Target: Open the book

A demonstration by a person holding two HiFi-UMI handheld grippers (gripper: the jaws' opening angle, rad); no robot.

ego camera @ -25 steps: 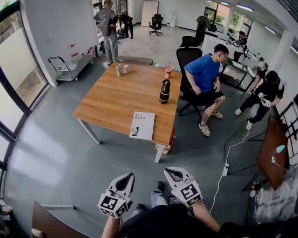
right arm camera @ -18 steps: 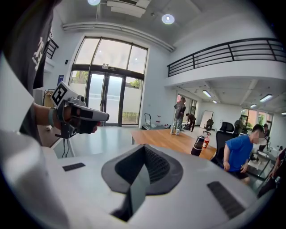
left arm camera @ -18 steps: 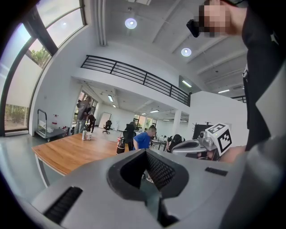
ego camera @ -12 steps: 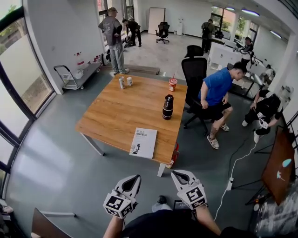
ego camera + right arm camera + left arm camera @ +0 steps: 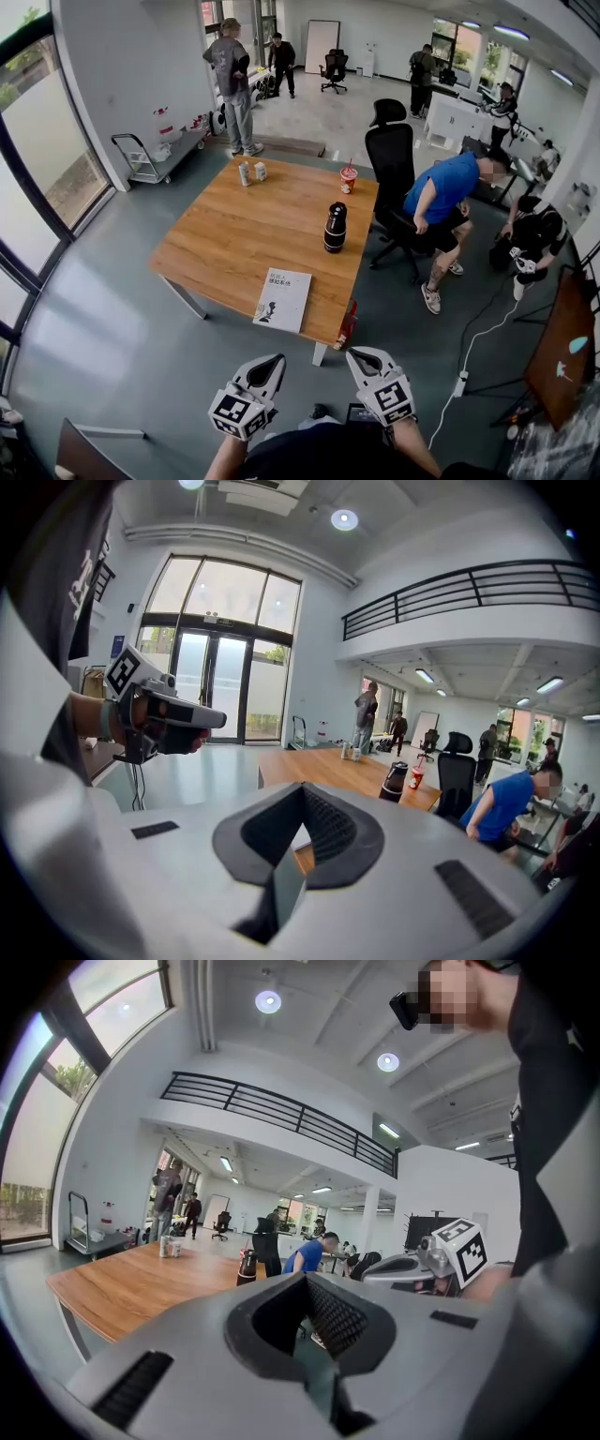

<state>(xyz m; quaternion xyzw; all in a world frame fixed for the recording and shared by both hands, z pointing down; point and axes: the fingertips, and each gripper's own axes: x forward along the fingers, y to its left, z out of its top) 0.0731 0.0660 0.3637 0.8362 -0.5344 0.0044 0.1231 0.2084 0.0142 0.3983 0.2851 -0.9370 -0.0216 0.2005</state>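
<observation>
A closed white book (image 5: 283, 300) lies flat near the front edge of the wooden table (image 5: 244, 234), towards its right corner. Both grippers are held low in the head view, well short of the table and over the grey floor. The left gripper (image 5: 273, 362) is shut with nothing in it. The right gripper (image 5: 361, 356) beside it is also shut and empty. In the left gripper view the left gripper (image 5: 305, 1283) points level at the table's side. The right gripper (image 5: 302, 797) points towards the table's corner in its own view.
On the table stand a black bottle (image 5: 334, 228), a red cup (image 5: 349, 175) and two cans (image 5: 251, 172). A seated person in blue (image 5: 441, 202) and a black office chair (image 5: 389, 150) are at the table's right. A cable with a power strip (image 5: 459, 384) lies on the floor.
Both grippers and the view have moved forward towards the table, staying shut. The book sits a little lower in the picture. The seated person has bent forward.
</observation>
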